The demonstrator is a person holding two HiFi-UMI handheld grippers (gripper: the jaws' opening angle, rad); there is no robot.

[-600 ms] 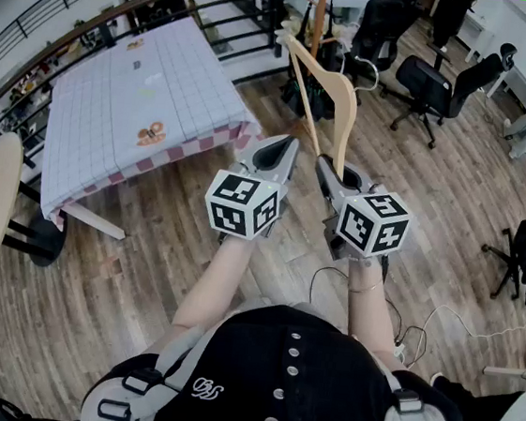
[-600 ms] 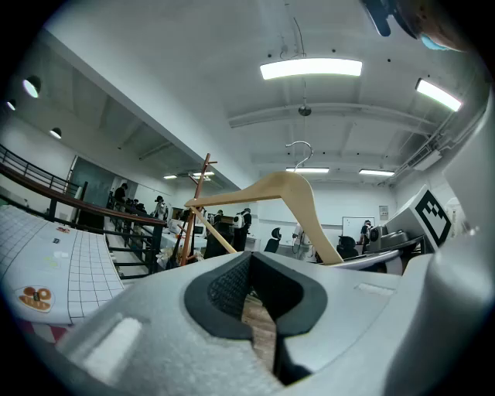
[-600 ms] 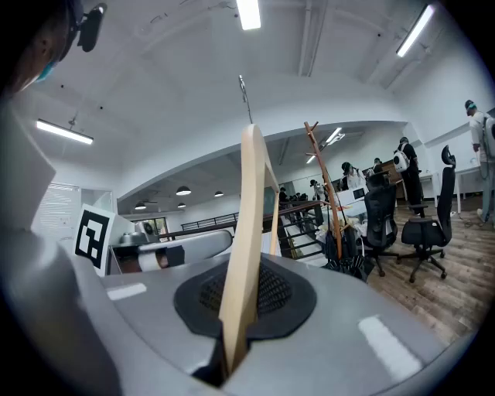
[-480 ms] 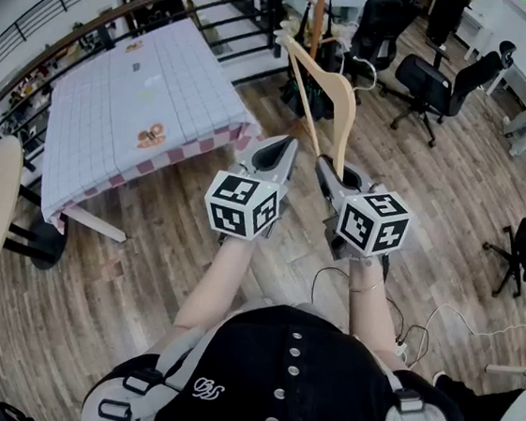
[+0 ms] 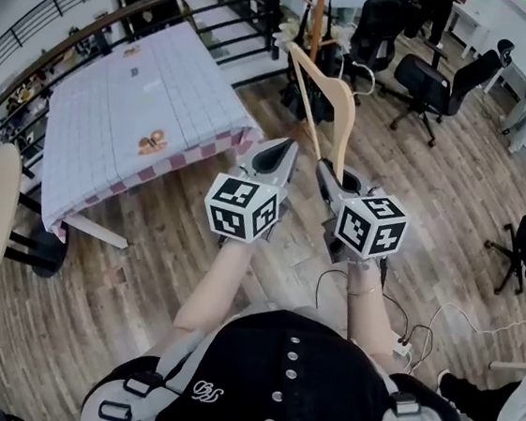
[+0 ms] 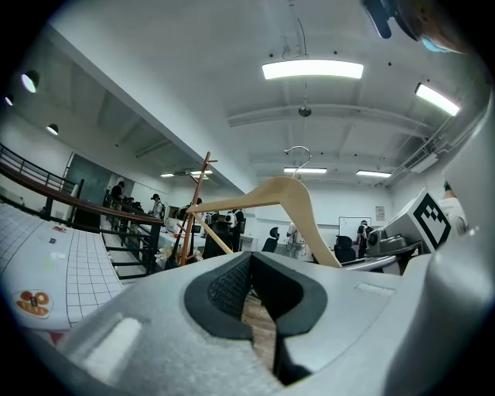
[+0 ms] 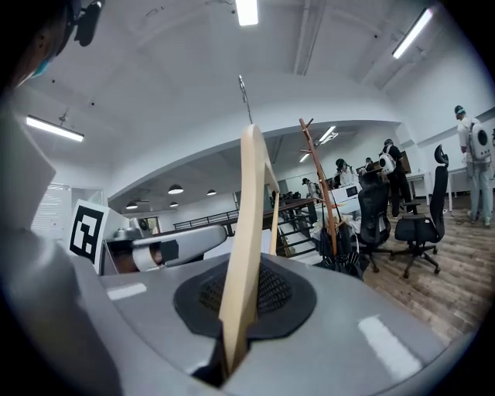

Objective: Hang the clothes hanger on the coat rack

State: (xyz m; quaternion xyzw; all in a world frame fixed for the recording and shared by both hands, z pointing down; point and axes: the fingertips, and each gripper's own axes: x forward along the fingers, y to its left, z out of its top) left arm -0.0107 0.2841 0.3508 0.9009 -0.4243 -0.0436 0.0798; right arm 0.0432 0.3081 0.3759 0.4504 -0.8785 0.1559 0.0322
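One pinch by the right hand-held gripper (image 5: 330, 171) holds the wooden hanger (image 5: 331, 88); the left hand-held gripper (image 5: 285, 151) is closed and empty. The hanger may swivel and miss the coat rack (image 5: 317, 13).

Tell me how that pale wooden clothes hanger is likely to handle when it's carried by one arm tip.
The pale wooden clothes hanger is probably stiff: its arms run straight above the right gripper. Held only at one end, it might pivot in the grip. Its thin metal hook looks light.
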